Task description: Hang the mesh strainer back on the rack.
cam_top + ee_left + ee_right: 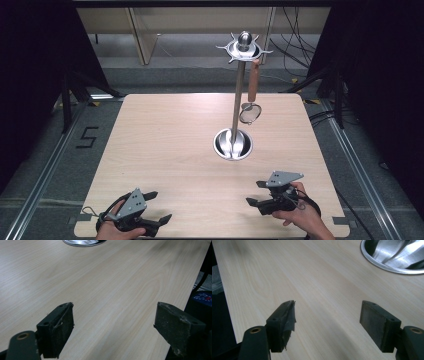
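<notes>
We see a pale matt wood-grain table (pixel 165 150), glossy polished metal utensil stand (pixel 239 90) w/ shiny base (pixel 392 257), brown wood-look strainer handle (pixel 253 80), matt black worn jaw pads (pixel 60 325).

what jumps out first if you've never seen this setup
A tall metal utensil stand rises from a round base right of the table's centre, with a wooden-handled strainer hanging from its top ring. Near the front edge, the left hand-held gripper and right hand-held gripper sit open.

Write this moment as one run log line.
left gripper: open, empty | right gripper: open, empty | strainer: hanging on rack | table
</notes>
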A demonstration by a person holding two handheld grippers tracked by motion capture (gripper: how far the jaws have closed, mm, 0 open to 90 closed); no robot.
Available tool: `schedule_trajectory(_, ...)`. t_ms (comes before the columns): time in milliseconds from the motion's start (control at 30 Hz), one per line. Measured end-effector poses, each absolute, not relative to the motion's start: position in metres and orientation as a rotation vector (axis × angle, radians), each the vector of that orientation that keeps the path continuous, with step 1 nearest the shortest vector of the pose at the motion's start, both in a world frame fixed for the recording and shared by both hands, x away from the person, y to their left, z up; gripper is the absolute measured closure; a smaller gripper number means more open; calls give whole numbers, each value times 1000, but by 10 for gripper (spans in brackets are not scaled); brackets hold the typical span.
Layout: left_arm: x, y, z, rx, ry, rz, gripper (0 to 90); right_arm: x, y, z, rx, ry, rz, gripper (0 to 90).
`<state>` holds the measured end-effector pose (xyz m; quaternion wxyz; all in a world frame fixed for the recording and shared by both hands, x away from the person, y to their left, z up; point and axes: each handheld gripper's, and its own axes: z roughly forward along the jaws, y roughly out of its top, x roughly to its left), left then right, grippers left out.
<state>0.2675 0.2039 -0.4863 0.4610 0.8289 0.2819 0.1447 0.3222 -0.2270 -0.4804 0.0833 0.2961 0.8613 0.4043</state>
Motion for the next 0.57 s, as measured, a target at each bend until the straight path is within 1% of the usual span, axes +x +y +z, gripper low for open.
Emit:
schedule_trajectory(267, 268, 205, -486, 2058, 683, 360, 153, 321, -224, -483, 863, 2596, 1177, 289)
schedule_trajectory(567, 268, 204, -487, 2037, 694, 359, 153, 322, -224, -485, 855, 2602, 1167, 290)
